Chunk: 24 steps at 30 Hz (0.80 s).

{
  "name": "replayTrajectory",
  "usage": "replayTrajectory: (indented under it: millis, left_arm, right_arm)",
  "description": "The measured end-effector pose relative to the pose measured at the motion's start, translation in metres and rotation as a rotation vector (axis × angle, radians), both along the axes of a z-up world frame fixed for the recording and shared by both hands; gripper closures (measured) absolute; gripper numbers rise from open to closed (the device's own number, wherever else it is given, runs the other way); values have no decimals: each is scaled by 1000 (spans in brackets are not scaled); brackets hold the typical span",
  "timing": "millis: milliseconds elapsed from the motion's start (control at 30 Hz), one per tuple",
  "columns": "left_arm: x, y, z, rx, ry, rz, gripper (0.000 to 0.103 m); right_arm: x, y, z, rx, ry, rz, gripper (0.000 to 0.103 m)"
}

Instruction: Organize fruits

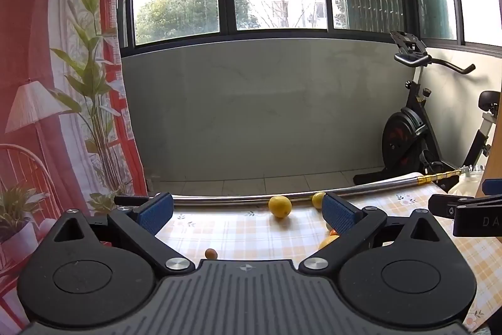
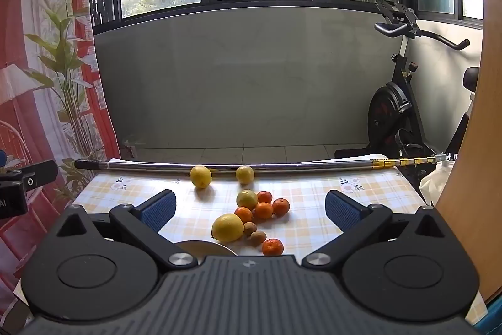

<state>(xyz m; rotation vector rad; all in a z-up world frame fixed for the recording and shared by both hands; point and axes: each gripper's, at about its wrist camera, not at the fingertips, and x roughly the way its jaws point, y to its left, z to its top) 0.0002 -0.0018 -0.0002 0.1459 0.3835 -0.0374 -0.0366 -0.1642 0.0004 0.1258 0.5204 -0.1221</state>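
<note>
**Both grippers wide above a table of loose fruit**

While both tools hang above the yellow-checked tablecloth (image 2: 360, 209), neither grasps anything: the left gripper (image 1: 248, 211) has its blue-padded jaws spread wide with only cloth and fruit behind them, and the right gripper (image 2: 250, 206) is equally spread, its jaws framing the main cluster without touching it.

That cluster lies mid-table: a large yellow lemon (image 2: 227, 227), a greenish-yellow citrus (image 2: 247, 199), five small orange tangerines (image 2: 264, 210) and two brown kiwis (image 2: 258, 237), most touching one another. Two more yellow lemons (image 2: 200, 176) rest farther back, just beside a long shiny metal pole (image 2: 282, 167) that lies across the far edge of the table. A pale round rim, perhaps a bowl (image 2: 204, 247), peeks out near the right gripper's body; too little shows to be sure.

From the left wrist, one small orange-brown fruit (image 1: 211, 253) sits alone, well apart from the rest. A black exercise bike (image 2: 395, 115) stands by the grey wall.
</note>
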Motion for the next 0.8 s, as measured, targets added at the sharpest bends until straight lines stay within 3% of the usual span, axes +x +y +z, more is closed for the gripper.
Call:
replayTrajectory:
  millis: [800]
  left_arm:
    - [-7,3,8,-24,-23,10,1]
  right_arm:
    - [-2,-5,1,0,-6,-1,0]
